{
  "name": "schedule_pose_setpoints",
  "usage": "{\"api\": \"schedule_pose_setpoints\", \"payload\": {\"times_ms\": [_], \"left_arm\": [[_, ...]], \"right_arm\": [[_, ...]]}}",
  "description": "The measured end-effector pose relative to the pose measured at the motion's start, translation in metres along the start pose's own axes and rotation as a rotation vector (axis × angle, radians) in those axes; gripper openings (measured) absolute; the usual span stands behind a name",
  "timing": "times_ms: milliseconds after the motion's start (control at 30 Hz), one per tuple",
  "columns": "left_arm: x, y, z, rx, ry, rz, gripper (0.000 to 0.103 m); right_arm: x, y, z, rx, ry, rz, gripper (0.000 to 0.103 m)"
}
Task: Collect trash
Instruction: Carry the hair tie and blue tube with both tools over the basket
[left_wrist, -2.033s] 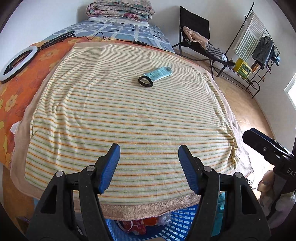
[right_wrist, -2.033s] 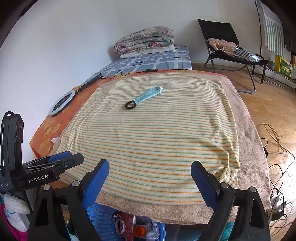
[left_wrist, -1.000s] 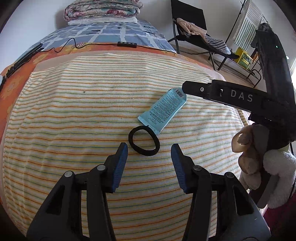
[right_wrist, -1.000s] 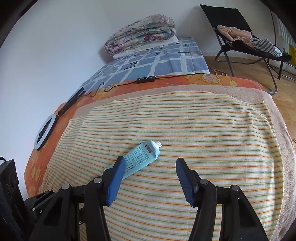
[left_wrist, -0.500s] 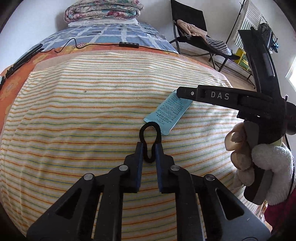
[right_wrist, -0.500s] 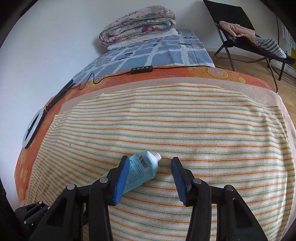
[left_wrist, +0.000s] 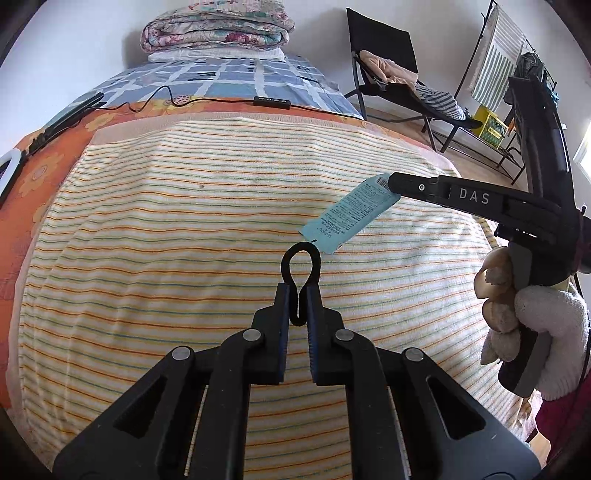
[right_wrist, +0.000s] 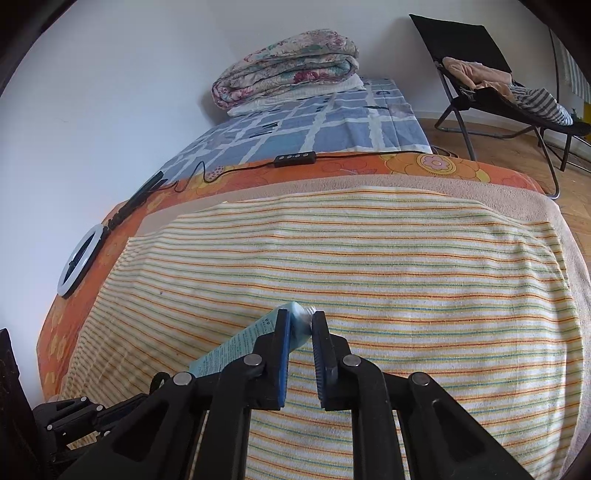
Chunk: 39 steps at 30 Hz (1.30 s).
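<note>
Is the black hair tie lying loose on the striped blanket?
No, the left gripper has the black hair tie pinched between its blue pads, squeezing it into a narrow loop.

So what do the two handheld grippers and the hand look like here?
Both the left gripper and right gripper are black plastic scissor-linkage units with silver pivot pins and blue ribbed pads lining the jaws. The right one's side reads "DAS" in white. The right hand wears a white fuzzy glove.

A bed fills the view ahead of the fingers, covered by a striped towel (right_wrist: 369, 266) over an orange floral sheet (right_wrist: 436, 166). Beyond it, a folded quilt (right_wrist: 288, 62) rests against a plain white wall (right_wrist: 110, 92). Far right of the fingers, a black folding chair (left_wrist: 391, 66) stands on wooden floor (right_wrist: 498, 147), in daylight.
</note>
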<state>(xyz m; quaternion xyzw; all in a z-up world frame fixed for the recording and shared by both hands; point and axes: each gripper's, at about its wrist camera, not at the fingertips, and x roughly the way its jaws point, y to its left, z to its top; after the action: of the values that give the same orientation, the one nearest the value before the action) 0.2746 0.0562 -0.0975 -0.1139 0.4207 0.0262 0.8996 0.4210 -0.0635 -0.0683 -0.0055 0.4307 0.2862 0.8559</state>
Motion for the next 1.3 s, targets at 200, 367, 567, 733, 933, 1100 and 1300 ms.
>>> {"api": "schedule_pose_setpoints", "payload": {"times_ms": [200,367,567,733,933,1100,1300], "left_arm": [[-0.021,-0.003,-0.002,0.022,-0.028,0.010,0.007],[-0.041,-0.006,-0.006,0.023,-0.040,0.010,0.007],[-0.076,-0.014,-0.019,0.029,-0.057,0.014,0.007],[-0.107,-0.025,-0.035,0.049,-0.068,0.019,0.007],[-0.143,-0.039,-0.058,0.058,-0.080,0.007,0.007],[-0.170,-0.050,-0.089,0.054,-0.077,-0.013,0.007],[-0.190,-0.059,-0.129,0.032,-0.052,-0.037,0.007]], "right_arm": [[-0.022,0.003,-0.001,-0.005,-0.042,0.013,0.009],[-0.044,0.005,-0.004,-0.007,-0.066,0.019,0.009],[-0.084,0.017,-0.017,-0.033,-0.087,0.027,0.009],[-0.120,0.034,-0.039,-0.076,-0.094,0.030,0.009],[-0.157,0.051,-0.073,-0.111,-0.090,0.022,0.009],[-0.187,0.061,-0.105,-0.117,-0.081,0.025,0.009],[-0.218,0.071,-0.148,-0.131,-0.071,0.023,0.009]]}}
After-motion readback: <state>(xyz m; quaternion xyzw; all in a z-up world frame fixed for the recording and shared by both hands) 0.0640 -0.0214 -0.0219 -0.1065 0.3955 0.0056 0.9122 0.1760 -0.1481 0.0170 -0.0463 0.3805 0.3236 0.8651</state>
